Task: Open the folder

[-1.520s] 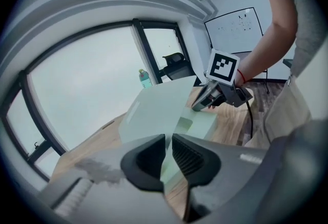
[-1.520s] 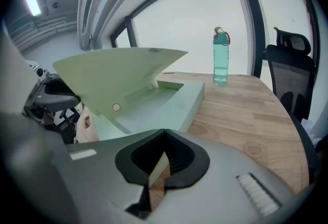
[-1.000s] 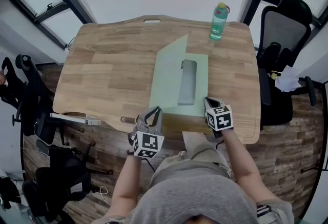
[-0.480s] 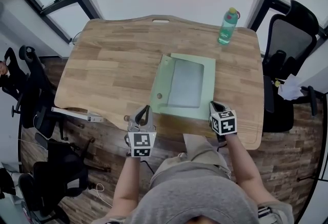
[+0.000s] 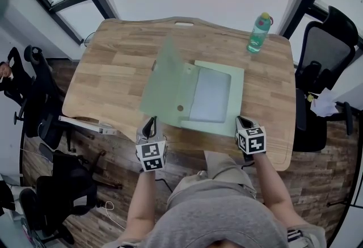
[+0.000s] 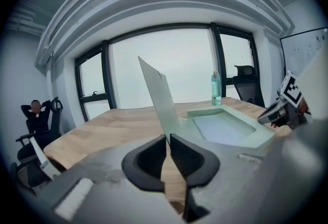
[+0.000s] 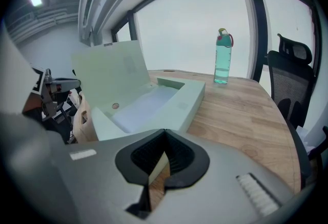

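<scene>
Folder (image 5: 187,99) sits mid table (image 5: 113,71), toward its near edge. My left gripper (image 5: 151,122) is pinched tight on the raised cover (image 5: 164,81), and my right gripper (image 5: 240,121) clamps the folder's near corner.

- 2 forearms (image 5: 140,202) reach forward, side by side.
- The left gripper (image 5: 151,122) has its jaws pinched together on the folder cover (image 5: 161,85) edge.
- The right gripper (image 5: 240,121) has its jaws closed on the folder (image 5: 236,79) near corner.

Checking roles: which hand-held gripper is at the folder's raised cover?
The left hand-held gripper, pinching the raised cover; the right hand-held gripper clamps the flat base.
</scene>
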A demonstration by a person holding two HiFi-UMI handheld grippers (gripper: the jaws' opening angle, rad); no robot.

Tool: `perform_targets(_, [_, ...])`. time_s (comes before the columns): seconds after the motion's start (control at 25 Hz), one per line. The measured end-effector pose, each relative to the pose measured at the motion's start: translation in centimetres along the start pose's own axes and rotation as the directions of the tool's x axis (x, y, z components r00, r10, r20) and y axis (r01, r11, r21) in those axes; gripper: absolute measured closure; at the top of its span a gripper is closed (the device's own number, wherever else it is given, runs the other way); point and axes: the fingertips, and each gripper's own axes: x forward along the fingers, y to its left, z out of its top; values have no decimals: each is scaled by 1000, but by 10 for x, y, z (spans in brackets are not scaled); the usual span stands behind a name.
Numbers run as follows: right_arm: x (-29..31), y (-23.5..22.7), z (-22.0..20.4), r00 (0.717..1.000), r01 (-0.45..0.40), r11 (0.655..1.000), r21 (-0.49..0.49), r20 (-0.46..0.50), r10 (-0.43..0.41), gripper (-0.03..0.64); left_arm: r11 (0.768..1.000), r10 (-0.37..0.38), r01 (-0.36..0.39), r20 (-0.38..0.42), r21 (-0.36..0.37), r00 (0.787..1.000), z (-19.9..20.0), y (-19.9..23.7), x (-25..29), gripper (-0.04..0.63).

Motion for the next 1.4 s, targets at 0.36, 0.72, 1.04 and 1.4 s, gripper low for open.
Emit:
perform_targets(0.36, [0,1,1,1000,-10,1000,-14,1,10,615,988,87,-93,-58,-120,995,-30,37,15,548])
perform_targets(0.72, [0,1,1,1000,-17,999,-28,-7,17,615,962,168,-201,-182,-182,969,-68,59,33,489])
perform_targets(1.04, [0,2,0,1000,-23,999,-27,-11,23,615,941,246,-296,-270,-162,931,-94,71,45,363])
perform_targets(1.4, [0,2,1,1000,-29,999,-28,-9,28,615,943,247,-309,-359,-125,900,-123,76,60,345])
